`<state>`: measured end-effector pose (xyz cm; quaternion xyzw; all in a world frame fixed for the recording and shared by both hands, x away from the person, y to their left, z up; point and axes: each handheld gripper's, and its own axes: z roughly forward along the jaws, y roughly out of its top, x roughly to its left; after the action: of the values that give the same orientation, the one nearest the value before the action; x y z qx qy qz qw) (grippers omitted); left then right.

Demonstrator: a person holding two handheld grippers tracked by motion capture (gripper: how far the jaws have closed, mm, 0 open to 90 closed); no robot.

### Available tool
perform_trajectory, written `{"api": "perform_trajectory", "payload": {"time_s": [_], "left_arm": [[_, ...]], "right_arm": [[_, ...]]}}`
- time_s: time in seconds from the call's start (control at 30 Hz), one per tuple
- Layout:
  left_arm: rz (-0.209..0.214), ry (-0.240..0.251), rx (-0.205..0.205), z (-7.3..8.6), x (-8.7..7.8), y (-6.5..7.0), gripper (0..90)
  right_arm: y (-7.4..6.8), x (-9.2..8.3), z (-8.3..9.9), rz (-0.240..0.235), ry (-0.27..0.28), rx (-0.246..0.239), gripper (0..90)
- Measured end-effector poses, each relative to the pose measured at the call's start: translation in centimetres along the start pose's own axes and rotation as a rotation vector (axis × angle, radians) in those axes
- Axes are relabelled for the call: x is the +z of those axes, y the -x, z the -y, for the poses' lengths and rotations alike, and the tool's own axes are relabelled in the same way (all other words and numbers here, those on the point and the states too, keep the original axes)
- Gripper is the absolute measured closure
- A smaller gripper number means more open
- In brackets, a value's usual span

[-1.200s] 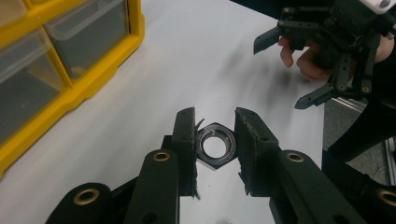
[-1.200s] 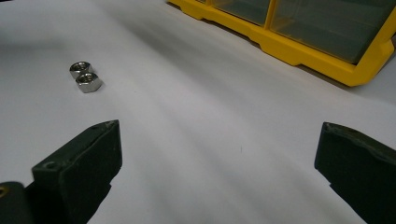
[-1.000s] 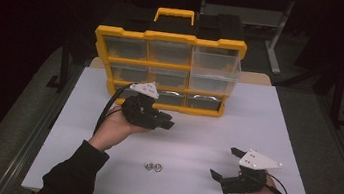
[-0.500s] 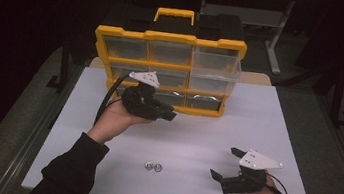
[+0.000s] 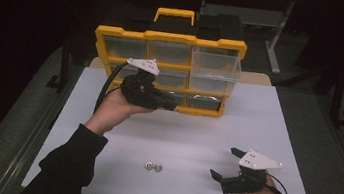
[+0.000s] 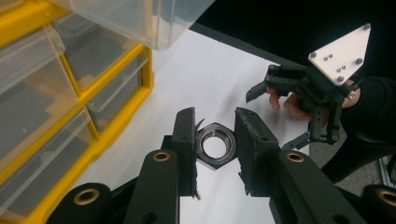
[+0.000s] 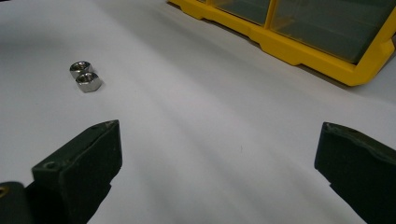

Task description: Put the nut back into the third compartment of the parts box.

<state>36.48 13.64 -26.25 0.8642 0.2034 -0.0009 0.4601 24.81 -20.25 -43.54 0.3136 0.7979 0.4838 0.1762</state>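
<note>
My left gripper [image 5: 168,104] is held up in front of the yellow organizer [image 5: 170,39], level with its lower drawers. It is shut on a steel hex nut [image 6: 214,145], which sits edge-on between the two pads in the left gripper view [image 6: 215,119]. Two more hex nuts [image 5: 154,166] lie side by side on the white table, near its front middle [image 7: 84,76]. My right gripper [image 5: 222,161] rests low at the front right with its jaws wide open [image 7: 219,128] and nothing between them, pointing toward those nuts.
The organizer has clear plastic drawers, and its top right drawer [image 5: 214,65] is pulled out toward me. It stands at the back of the white table [image 5: 268,119]. Dark floor and a metal frame surround the table.
My left hand has risen with the nut and come a little closer to the organizer's front. The right gripper and the two loose nuts have not moved.
</note>
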Motion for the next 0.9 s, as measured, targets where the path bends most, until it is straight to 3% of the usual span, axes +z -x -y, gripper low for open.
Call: {"api": "perform_trajectory", "payload": {"time_s": [0.67,0.9], "left_arm": [[-0.025,0.017,0.036,-3.7,-1.3,0.1,70.0],[-0.006,0.024,0.035,-4.6,-1.5,0.1,70.0]], "right_arm": [[0.1,0.0,0.0,0.0,0.0,0.001,0.4],[0.1,0.0,0.0,0.0,0.002,-0.001,0.4]]}}
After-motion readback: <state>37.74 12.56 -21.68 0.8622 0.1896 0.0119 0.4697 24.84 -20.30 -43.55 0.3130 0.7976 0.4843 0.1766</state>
